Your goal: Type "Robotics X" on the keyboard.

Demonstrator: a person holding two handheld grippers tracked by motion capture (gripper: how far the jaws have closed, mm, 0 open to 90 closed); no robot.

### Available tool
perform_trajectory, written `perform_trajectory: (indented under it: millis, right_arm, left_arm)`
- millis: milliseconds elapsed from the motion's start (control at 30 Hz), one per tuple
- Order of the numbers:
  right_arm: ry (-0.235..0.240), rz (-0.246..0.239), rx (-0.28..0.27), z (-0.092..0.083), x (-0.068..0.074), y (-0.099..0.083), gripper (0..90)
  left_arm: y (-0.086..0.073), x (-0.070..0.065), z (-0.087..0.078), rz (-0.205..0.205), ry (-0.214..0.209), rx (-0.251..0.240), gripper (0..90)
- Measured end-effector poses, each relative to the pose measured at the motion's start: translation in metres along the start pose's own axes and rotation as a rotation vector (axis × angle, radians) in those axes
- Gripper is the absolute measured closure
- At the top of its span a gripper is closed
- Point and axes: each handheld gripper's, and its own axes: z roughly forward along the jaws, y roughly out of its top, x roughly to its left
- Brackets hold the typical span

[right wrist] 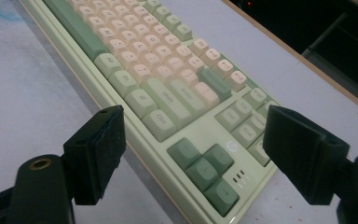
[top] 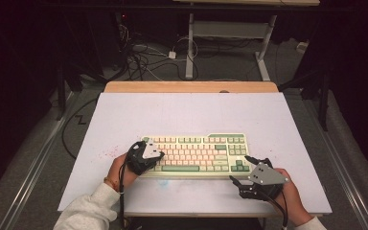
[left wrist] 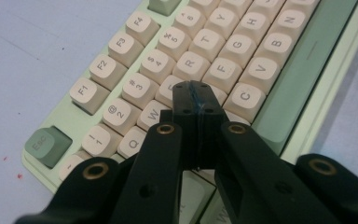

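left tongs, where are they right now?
In the high view the left tongs sit over the keyboard's left end, shut. The left gripper view puts their joined tips above the letter keys near the E, D and S keys.

Count on inspection: one keyboard (top: 195,154), under the closed jaws of the left gripper (left wrist: 196,95) and ahead of the parted jaws of the right gripper (right wrist: 193,154). Two grippers. One table (top: 182,115). Four green arrow keys (right wrist: 204,172), between the right jaws.
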Motion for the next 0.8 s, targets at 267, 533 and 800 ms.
perform_trajectory:
  millis: [267, 533, 800]
  right_arm:
    - [-0.002, 0.000, -0.001, 0.000, 0.000, 0.000, 21.8]
    - [-0.002, 0.004, -0.003, -0.001, -0.001, 0.000, 21.8]
    - [0.000, 0.001, -0.003, -0.001, 0.000, 0.000, 21.9]
  left_arm:
    - [0.002, 0.000, -0.004, 0.003, 0.011, -0.013, 87.5]
    - [0.004, 0.001, -0.013, -0.006, 0.018, -0.052, 87.5]
    - [0.006, -0.002, -0.020, 0.004, 0.015, -0.074, 87.5]
